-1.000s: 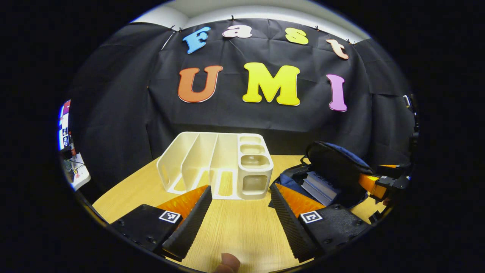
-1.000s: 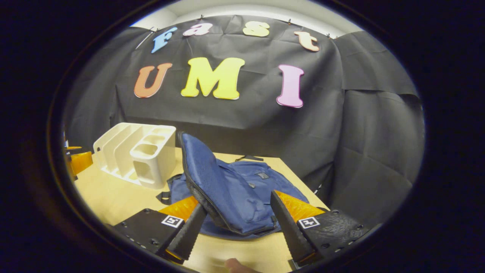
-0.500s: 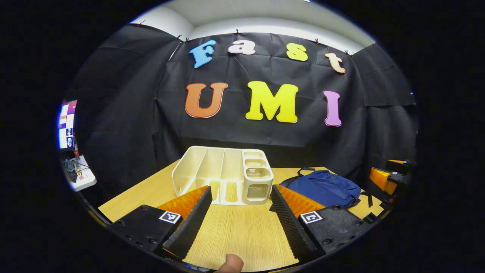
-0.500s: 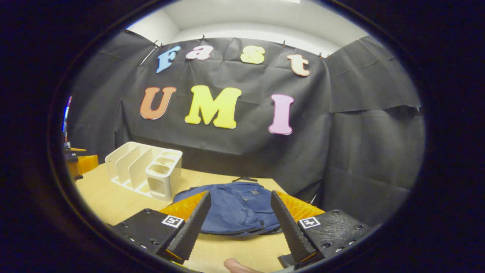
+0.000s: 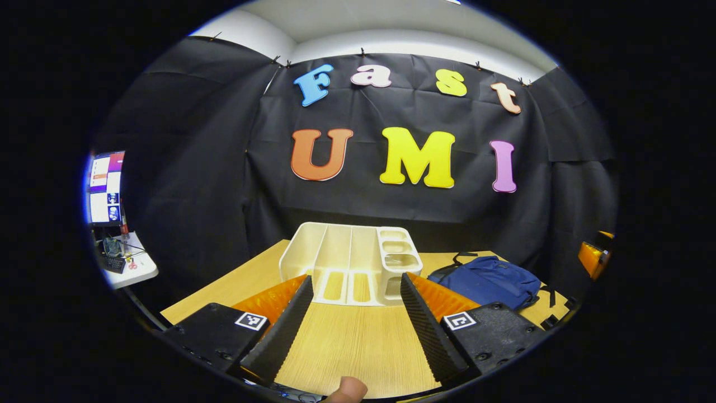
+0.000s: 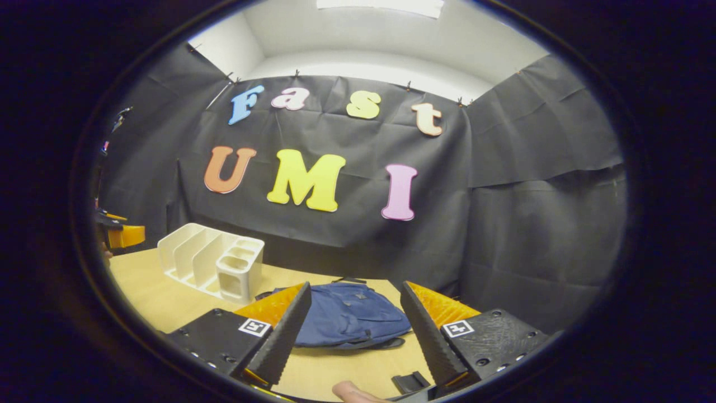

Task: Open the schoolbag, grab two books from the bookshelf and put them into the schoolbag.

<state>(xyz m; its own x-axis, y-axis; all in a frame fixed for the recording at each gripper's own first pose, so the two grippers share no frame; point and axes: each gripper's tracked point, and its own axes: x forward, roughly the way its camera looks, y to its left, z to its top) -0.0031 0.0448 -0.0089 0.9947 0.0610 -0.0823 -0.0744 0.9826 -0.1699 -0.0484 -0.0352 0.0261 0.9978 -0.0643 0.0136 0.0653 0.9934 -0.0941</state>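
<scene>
The white bookshelf [image 5: 352, 263] stands at the back of the wooden table [image 5: 347, 341], its slots empty. To its right the blue schoolbag [image 5: 492, 280] lies flat with its flap down. My left gripper [image 5: 355, 280] hovers open in front of the shelf, holding nothing. In the right gripper view the schoolbag [image 6: 349, 313] lies just ahead of my right gripper [image 6: 355, 285], which is open and apart from it. The bookshelf [image 6: 212, 260] sits to the bag's left. The right gripper [image 5: 593, 257] shows at the far right of the left gripper view, and the left gripper [image 6: 120, 235] at the right view's left edge.
A monitor [image 5: 106, 190] and a small white side table [image 5: 131, 268] stand left of the booth. A black strap buckle [image 6: 411, 382] lies on the table near my right gripper. Black cloth walls close the back and right. A thumb [image 5: 347, 389] shows at the bottom.
A second ago the bag's flap stood up between the right gripper's fingers, with books visible inside. The flap now lies down, and both grippers have drawn back from the table.
</scene>
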